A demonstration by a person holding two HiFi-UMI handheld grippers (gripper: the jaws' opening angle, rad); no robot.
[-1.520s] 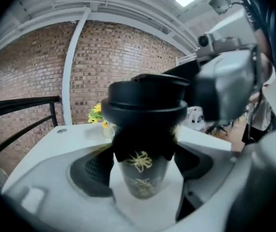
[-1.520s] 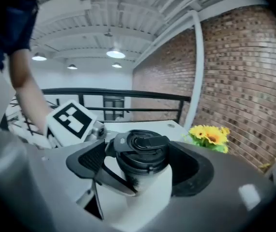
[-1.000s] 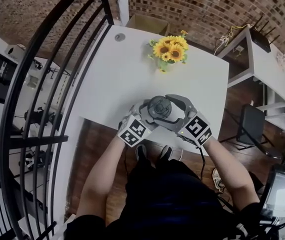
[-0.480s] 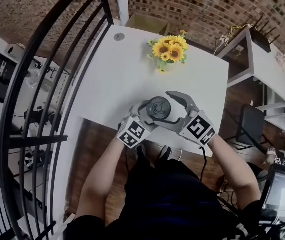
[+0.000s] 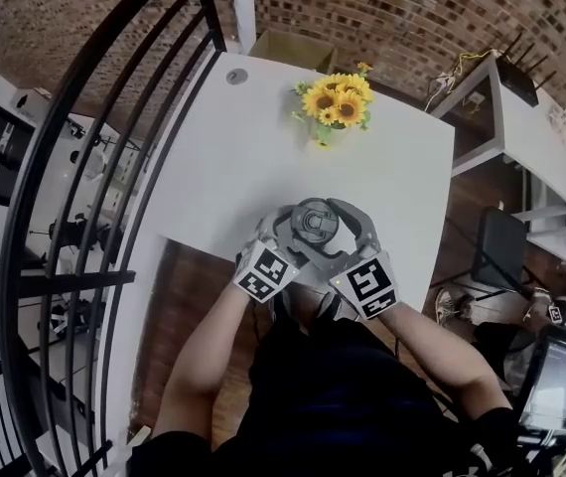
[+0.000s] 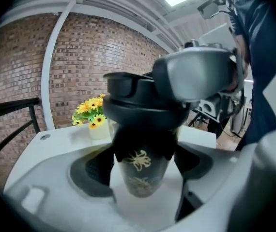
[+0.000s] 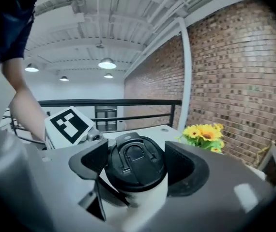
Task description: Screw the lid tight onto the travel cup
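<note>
Left tool [image 6: 141,168] clamped on upright travel cup [image 6: 140,183], right tool [image 7: 137,165] closing on its upward-facing lid [image 7: 134,157].

The left gripper [image 6: 143,169] has its grey jaws clamped on a beige travel cup [image 6: 140,180] with a pale octopus print and a black lid [image 6: 140,108]. Yellow sunflowers [image 6: 92,111] stand at 10 o'clock on the white tabletop [image 6: 65,132].

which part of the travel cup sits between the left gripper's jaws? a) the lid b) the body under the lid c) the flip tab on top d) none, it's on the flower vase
B: in the left gripper view, the left gripper has its jaws on either side of the dark body of the travel cup, below the lid.
</note>
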